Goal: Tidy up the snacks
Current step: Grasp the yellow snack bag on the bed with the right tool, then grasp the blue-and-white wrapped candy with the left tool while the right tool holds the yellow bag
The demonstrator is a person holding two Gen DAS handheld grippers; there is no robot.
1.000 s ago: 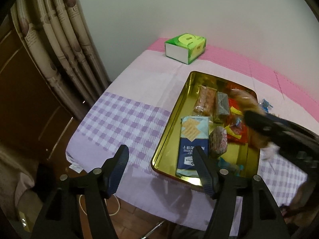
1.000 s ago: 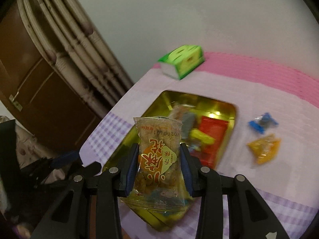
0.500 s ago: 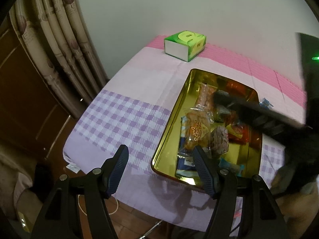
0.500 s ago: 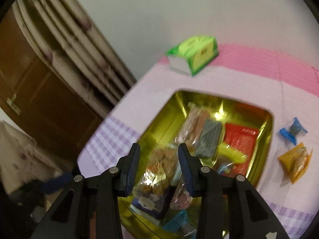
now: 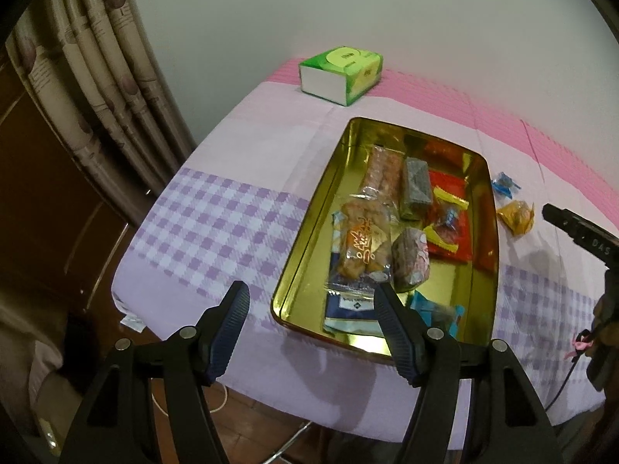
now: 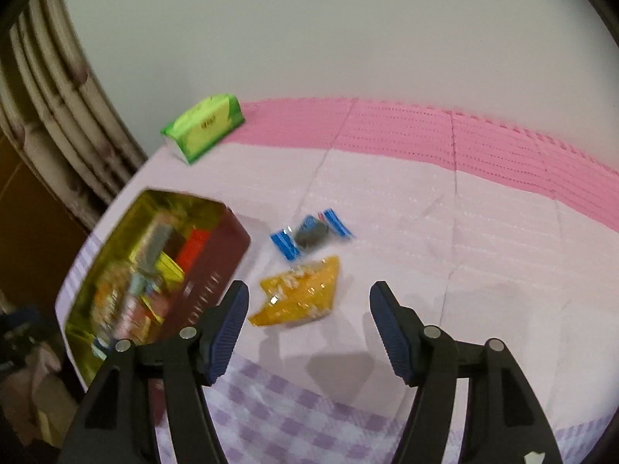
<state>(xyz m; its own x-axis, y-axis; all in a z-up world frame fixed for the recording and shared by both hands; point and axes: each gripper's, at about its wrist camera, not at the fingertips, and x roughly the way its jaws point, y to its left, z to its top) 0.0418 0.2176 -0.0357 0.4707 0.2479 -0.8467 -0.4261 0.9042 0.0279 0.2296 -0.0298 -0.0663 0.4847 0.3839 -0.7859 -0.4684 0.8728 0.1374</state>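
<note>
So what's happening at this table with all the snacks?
Someone holding two clamp tools is sorting wrapped snacks into a gold metal tray. Both the left gripper and right gripper hang empty, jaws open. The right one hovers near a yellow-orange packet and a blue-wrapped candy, both lying on the cloth outside the tray.

"DAS" on right claw body; print on snack packets too small to read.
</note>
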